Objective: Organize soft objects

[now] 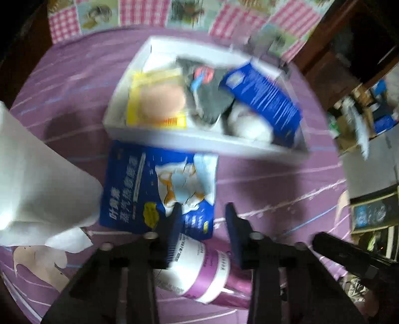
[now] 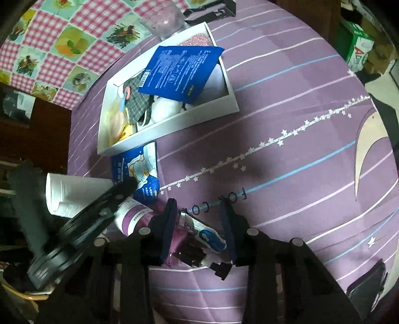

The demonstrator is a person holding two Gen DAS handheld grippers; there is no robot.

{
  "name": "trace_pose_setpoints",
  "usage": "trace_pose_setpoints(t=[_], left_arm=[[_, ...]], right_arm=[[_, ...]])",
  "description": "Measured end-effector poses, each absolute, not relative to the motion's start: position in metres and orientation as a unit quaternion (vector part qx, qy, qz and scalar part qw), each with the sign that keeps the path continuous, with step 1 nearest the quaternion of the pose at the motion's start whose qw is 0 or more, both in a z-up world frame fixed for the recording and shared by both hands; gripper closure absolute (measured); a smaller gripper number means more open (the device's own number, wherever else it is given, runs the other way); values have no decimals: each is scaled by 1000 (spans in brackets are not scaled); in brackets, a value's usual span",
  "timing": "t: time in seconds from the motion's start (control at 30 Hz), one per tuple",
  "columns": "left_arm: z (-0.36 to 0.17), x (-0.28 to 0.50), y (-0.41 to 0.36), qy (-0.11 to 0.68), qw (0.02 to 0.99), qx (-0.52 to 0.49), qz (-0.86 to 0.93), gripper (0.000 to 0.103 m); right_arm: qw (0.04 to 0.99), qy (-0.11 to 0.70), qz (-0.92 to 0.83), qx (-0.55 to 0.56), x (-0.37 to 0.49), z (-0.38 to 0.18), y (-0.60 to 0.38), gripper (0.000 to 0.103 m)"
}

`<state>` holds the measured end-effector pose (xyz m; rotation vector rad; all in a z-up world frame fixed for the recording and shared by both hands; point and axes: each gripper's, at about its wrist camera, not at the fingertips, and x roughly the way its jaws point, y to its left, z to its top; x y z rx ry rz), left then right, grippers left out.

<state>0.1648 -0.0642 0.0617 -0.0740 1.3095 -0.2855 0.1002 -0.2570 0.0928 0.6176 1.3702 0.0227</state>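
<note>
A white box (image 1: pixel 199 142) (image 2: pixel 174 124) lies on the purple striped bedsheet. It holds a yellow pack with a peach puff (image 1: pixel 159 102), a grey plaid cloth (image 1: pixel 212 99) (image 2: pixel 139 102), a white soft item (image 1: pixel 247 124) and a blue pouch (image 1: pixel 266 99) (image 2: pixel 179 72). A second blue pouch (image 1: pixel 154 192) (image 2: pixel 142 174) lies in front of the box. My left gripper (image 1: pixel 203 211) is open above this pouch and a white-and-purple tube (image 1: pixel 197 269) (image 2: pixel 132 216). My right gripper (image 2: pixel 199 206) is open over a small white-and-blue tube (image 2: pixel 207 234).
A white paper roll (image 1: pixel 37 179) (image 2: pixel 74 192) lies at the left. A checkered quilt (image 1: pixel 174 12) (image 2: pixel 62 42) lies behind the box. A green carton (image 2: pixel 359 47) and clutter stand beyond the bed at the right. A dark pouch (image 2: pixel 366 286) lies at the lower right.
</note>
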Motion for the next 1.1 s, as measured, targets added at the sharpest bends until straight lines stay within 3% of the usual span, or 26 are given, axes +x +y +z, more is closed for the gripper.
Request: trace_pose_setpoints(t=[0.27, 0.43, 0.57, 0.7, 0.83, 0.87, 0.9, 1.0, 1.07, 1.1], left_arm=[[45, 151, -62, 654, 755, 14, -45, 88], [51, 152, -61, 633, 771, -9, -67, 88], [53, 157, -62, 622, 780, -5, -75, 59], [51, 160, -70, 609, 789, 14, -81, 51], [37, 164, -90, 606, 788, 82, -65, 40], [35, 168, -99, 598, 793, 100, -60, 29], [33, 168, -104, 593, 796, 115, -52, 19], [31, 170, -102, 589, 799, 115, -39, 10], [26, 176, -88, 605, 791, 83, -31, 0], [22, 182, -76, 622, 782, 36, -37, 0]], right_arm=[[724, 631, 43, 274, 78, 76, -258, 66], [713, 644, 50, 271, 74, 57, -253, 65], [696, 656, 62, 285, 75, 40, -245, 61], [719, 649, 53, 245, 74, 43, -229, 53], [761, 638, 28, 118, 68, 49, -190, 53], [769, 634, 20, 76, 65, 49, -178, 54], [776, 629, 11, 40, 63, 49, -168, 56], [786, 618, 13, 7, 59, 50, -155, 72], [788, 615, 9, 13, 60, 50, -160, 88], [788, 615, 9, 23, 61, 50, -164, 89]])
